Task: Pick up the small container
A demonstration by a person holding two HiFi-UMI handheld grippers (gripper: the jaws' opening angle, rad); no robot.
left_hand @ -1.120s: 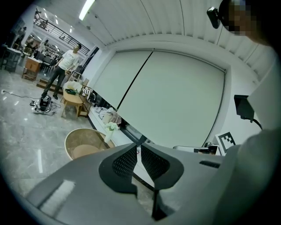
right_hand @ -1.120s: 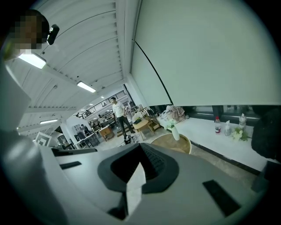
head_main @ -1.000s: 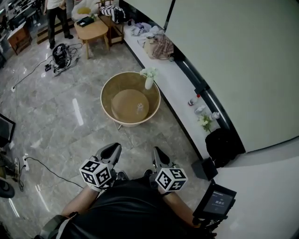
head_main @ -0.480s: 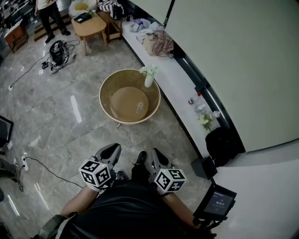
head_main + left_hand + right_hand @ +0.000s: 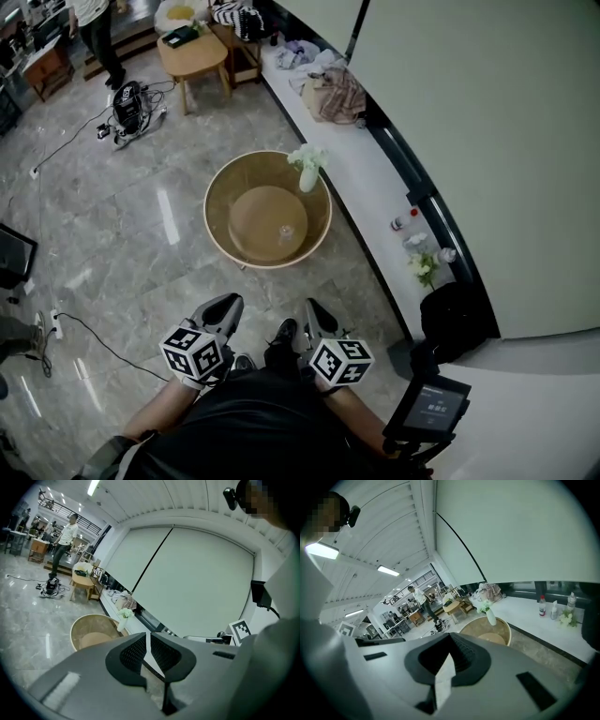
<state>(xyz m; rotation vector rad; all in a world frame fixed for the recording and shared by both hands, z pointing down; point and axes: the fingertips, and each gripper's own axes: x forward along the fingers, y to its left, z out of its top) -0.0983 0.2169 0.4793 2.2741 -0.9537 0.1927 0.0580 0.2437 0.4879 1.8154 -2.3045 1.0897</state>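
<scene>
MOVED: round table (image 5: 218, 202) sits slightly lower and nearer in the head view than a second ago | CONTAINER: small container (image 5: 287, 230) stands inside the table's rim, untouched | JAWS: left gripper (image 5: 221, 306) and right gripper (image 5: 317, 315) both closed, empty, well short of table | STATUS: judged approach only; reach, grasp, lift outstanding
</scene>
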